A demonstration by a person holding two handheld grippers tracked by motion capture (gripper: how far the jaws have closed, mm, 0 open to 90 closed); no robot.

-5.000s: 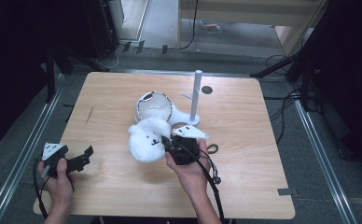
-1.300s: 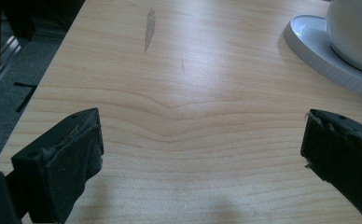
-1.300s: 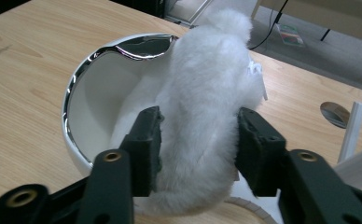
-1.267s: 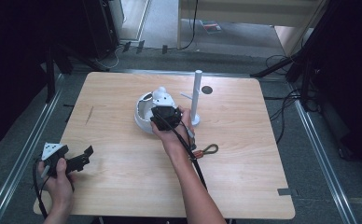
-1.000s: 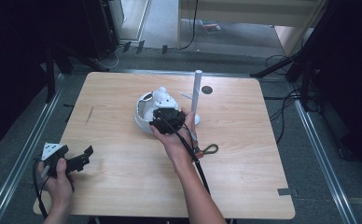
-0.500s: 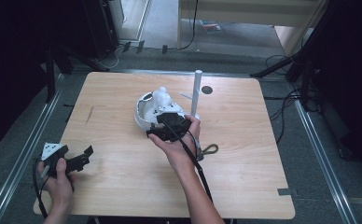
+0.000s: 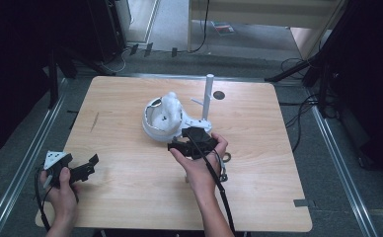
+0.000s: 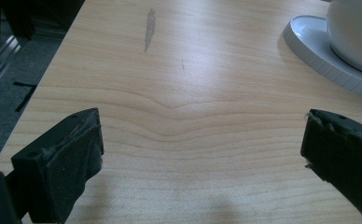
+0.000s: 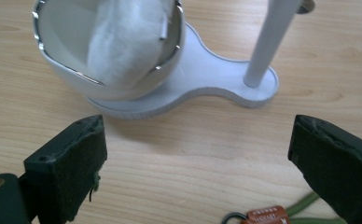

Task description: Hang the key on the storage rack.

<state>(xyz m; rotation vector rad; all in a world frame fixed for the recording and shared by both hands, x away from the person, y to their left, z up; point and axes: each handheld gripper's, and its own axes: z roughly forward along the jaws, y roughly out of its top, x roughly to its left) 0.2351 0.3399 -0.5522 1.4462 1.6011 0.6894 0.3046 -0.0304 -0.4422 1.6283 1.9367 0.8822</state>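
A white plush toy [image 7: 171, 104] [image 9: 123, 42] sits inside a white tilted bowl [image 7: 155, 123] [image 9: 76, 70]. The bowl rests on a flat white stand [image 9: 207, 88] that also carries a thin upright pole [image 7: 209, 96] [image 9: 272, 37]. My right gripper [image 7: 185, 138] [image 9: 198, 158] hovers just in front of the bowl. Its jaws have just been opening and stand wide, with nothing between them. My left gripper [image 7: 85, 168] [image 8: 202, 158] is held low at the table's near left corner, open and empty, and the stand's edge [image 8: 319, 51] shows far to its right.
An orange tag on a green cord with a metal ring [image 9: 268, 215] [image 7: 224, 158] lies on the table by my right hand. A small dark disc [image 7: 219, 95] lies behind the pole. A grey streak [image 8: 149, 28] marks the wood at left. Metal rails border the table.
The right gripper carried the plush toy from the table into the bowl, opened and drew back toward the person. The left gripper has stayed put.
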